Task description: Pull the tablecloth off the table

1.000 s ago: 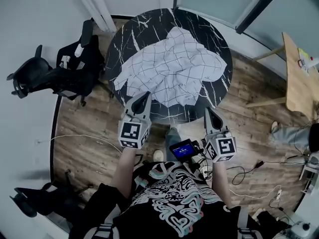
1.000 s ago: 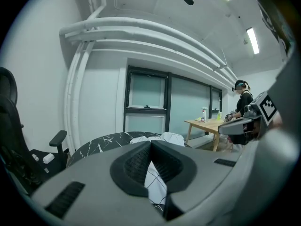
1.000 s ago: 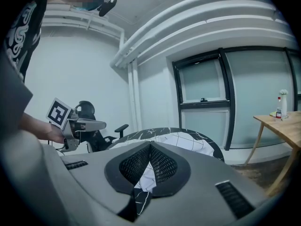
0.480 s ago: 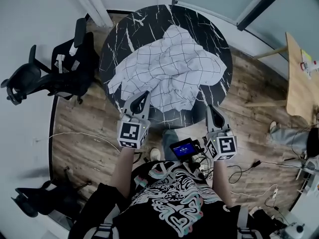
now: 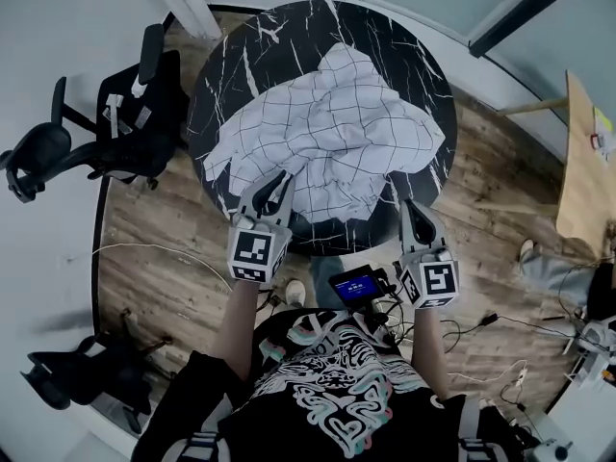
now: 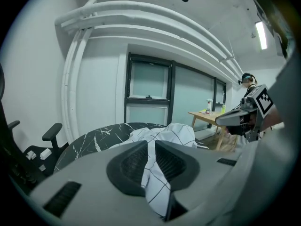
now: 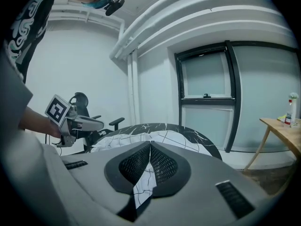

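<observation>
A white tablecloth (image 5: 327, 133) with thin dark grid lines lies crumpled on the round black marble table (image 5: 250, 56). Both grippers sit at the table's near edge. My left gripper (image 5: 274, 183) is at the cloth's near-left hem. Its jaws have just been opening and stand slightly apart, with a fold of cloth (image 6: 157, 182) still hanging between the pads. My right gripper (image 5: 402, 205) is at the near-right hem, shut on a strip of the cloth (image 7: 141, 189). In the left gripper view the cloth heap (image 6: 164, 132) rises just past the jaws.
Two black office chairs (image 5: 106, 133) stand left of the table and another (image 5: 77, 378) is at the lower left. A wooden table (image 5: 589, 162) is at the right. Cables (image 5: 520, 320) run over the wood floor. A small screen (image 5: 351, 285) hangs at the person's chest.
Both grippers have moved forward and down toward the table's near edge. The left jaws have parted a little around the cloth. The right jaws stay closed on it.
</observation>
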The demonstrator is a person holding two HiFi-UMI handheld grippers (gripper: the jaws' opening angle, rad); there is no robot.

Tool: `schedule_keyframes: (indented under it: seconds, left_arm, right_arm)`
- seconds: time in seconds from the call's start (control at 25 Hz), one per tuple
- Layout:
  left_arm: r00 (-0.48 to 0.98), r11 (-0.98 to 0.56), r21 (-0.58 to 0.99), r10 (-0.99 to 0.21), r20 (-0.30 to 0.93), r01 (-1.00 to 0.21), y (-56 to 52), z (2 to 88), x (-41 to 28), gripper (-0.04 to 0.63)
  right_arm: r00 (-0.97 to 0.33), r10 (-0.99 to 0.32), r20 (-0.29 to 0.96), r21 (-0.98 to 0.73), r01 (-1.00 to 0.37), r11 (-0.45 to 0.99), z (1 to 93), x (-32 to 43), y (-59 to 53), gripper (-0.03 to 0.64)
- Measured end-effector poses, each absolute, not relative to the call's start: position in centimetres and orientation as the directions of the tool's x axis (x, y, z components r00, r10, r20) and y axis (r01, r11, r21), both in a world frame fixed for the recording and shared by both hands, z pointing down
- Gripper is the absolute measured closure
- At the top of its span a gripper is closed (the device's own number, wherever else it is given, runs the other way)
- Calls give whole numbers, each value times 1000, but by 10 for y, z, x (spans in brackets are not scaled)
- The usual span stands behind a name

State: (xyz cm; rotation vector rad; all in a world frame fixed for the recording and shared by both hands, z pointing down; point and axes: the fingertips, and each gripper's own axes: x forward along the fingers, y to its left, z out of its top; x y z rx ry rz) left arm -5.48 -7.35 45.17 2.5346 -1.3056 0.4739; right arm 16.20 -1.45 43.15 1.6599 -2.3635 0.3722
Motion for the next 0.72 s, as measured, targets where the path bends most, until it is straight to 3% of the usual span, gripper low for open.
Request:
schedule_keyframes:
  seconds: [0.56, 0.72]
  left_arm:
    - [534, -580, 50, -709, 460, -813, -98, 481, -38, 491]
    - [520, -571, 43, -711, 474, -820, -101, 485, -36, 445]
  right_arm:
    - [-403, -842, 360, -97, -913, 396, 460, 165, -56, 541]
    - [-438, -828, 351, -128, -898, 420, 465, 166, -63, 524]
